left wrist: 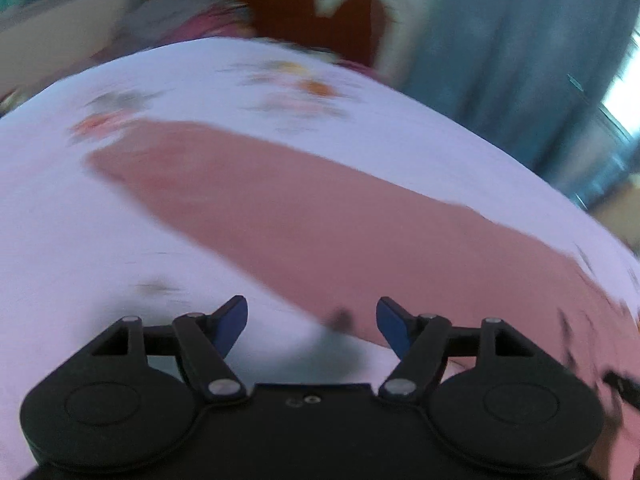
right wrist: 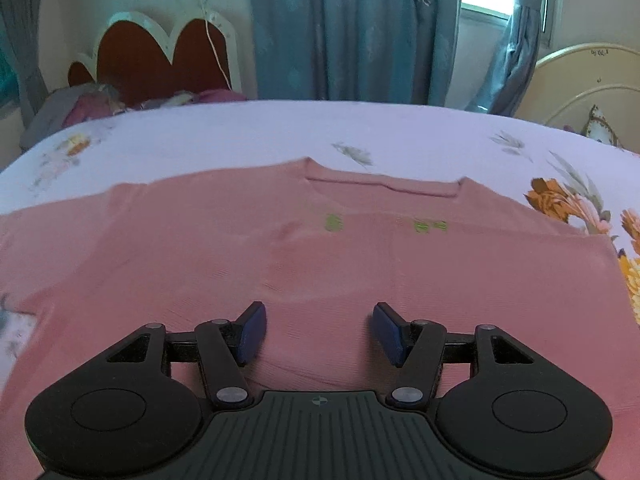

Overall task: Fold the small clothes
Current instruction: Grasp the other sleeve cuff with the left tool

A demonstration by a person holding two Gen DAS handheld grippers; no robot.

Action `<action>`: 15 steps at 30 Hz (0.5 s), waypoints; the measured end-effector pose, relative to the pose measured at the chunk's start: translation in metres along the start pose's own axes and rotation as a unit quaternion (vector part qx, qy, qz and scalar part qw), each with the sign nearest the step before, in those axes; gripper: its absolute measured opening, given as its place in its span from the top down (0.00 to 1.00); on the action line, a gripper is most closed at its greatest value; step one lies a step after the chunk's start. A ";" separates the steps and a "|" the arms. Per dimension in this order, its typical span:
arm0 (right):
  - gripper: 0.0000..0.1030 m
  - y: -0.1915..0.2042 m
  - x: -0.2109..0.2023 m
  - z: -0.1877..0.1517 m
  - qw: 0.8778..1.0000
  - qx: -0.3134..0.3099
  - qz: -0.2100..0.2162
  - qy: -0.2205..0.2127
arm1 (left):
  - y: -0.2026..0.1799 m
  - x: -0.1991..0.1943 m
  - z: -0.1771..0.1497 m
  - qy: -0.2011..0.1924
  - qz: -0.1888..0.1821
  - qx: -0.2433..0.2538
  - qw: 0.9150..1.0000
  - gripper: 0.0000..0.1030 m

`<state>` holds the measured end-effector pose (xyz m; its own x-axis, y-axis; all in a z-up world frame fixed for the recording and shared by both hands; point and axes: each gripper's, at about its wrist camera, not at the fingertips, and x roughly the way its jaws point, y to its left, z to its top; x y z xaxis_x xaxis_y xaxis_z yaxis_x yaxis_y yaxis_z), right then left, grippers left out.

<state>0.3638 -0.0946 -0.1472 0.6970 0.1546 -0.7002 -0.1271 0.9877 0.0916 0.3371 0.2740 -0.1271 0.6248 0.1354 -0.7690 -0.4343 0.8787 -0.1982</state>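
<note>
A pink shirt lies flat on the white flowered bedsheet, its neckline on the far side, with small green marks on the chest. My right gripper hangs open over the shirt's near part, with nothing between its blue pads. In the blurred left wrist view the same pink shirt runs slantwise across the sheet. My left gripper is open above the shirt's edge and the sheet, holding nothing.
A red and white headboard and a heap of clothes stand at the bed's far left. Blue curtains hang behind the bed, and a cream bed frame is at the right.
</note>
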 end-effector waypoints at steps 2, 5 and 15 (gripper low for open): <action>0.42 0.004 0.000 0.001 1.000 0.015 0.012 -0.001 | 0.028 0.004 0.007 0.000 0.016 -0.041 0.999 0.34; 0.42 0.015 0.000 0.005 1.000 0.015 0.015 -0.004 | 0.062 0.012 0.024 -0.007 0.030 -0.086 0.996 0.35; 0.42 0.023 0.019 -0.002 1.000 0.001 -0.011 0.029 | 0.104 0.055 0.056 -0.035 0.001 -0.165 0.986 0.57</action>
<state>0.3729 -0.0692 -0.1600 0.6573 0.1306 -0.7422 -0.1105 0.9909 0.0766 0.3633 0.3986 -0.1560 0.6614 0.1791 -0.7283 -0.6167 0.6825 -0.3923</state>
